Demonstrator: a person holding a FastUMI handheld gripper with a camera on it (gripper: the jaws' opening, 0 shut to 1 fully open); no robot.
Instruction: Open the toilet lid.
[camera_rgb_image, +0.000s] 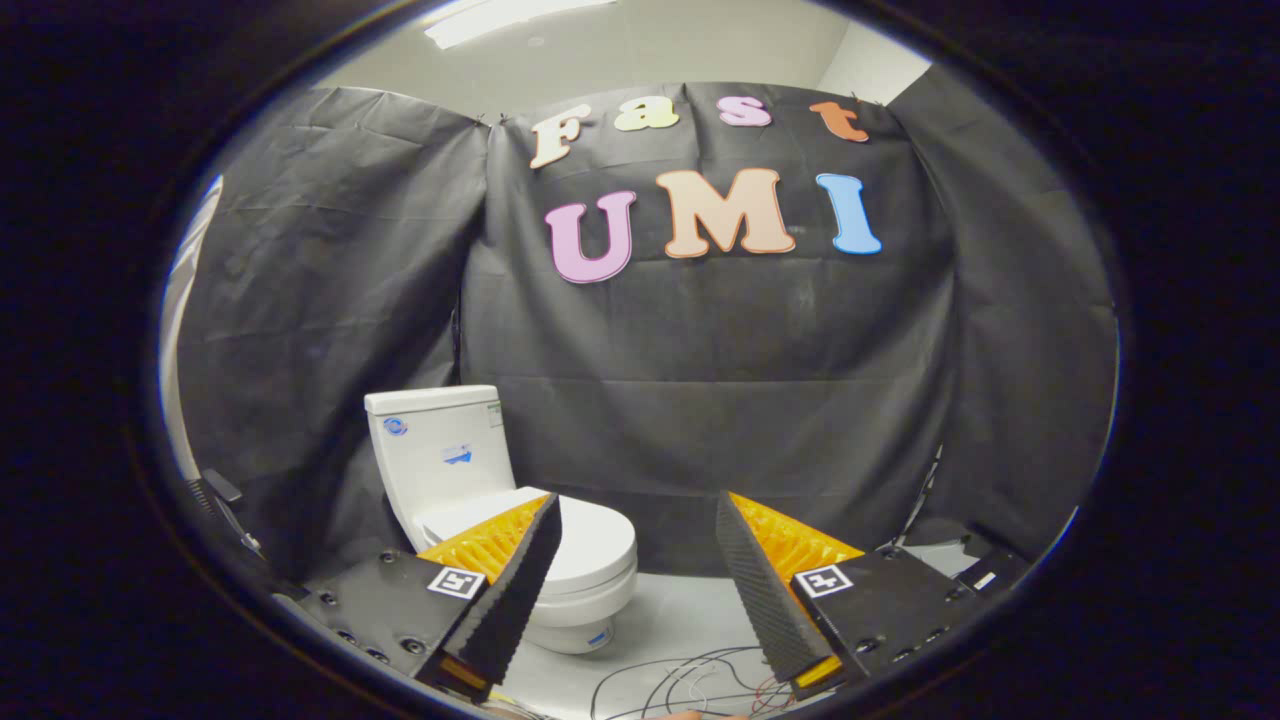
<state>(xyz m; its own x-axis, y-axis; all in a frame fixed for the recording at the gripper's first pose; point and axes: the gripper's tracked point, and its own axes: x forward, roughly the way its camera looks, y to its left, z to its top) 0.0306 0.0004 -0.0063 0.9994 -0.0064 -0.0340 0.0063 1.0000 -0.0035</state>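
Observation:
A white toilet (470, 480) stands on the floor against the black cloth wall, beyond my fingers and off to the left. Its lid (590, 545) lies flat and closed over the bowl, with the tank (440, 450) upright behind it. My gripper (638, 520) is open, with a wide gap and nothing between the fingers. The left finger (520, 590) overlaps the near left part of the lid in the view; the gripper is some way short of the toilet.
Loose thin cables (690, 680) lie on the pale floor (680, 610) just ahead of the fingers. Black cloth walls close the booth on all sides. A dark stand (225, 510) sits at the far left.

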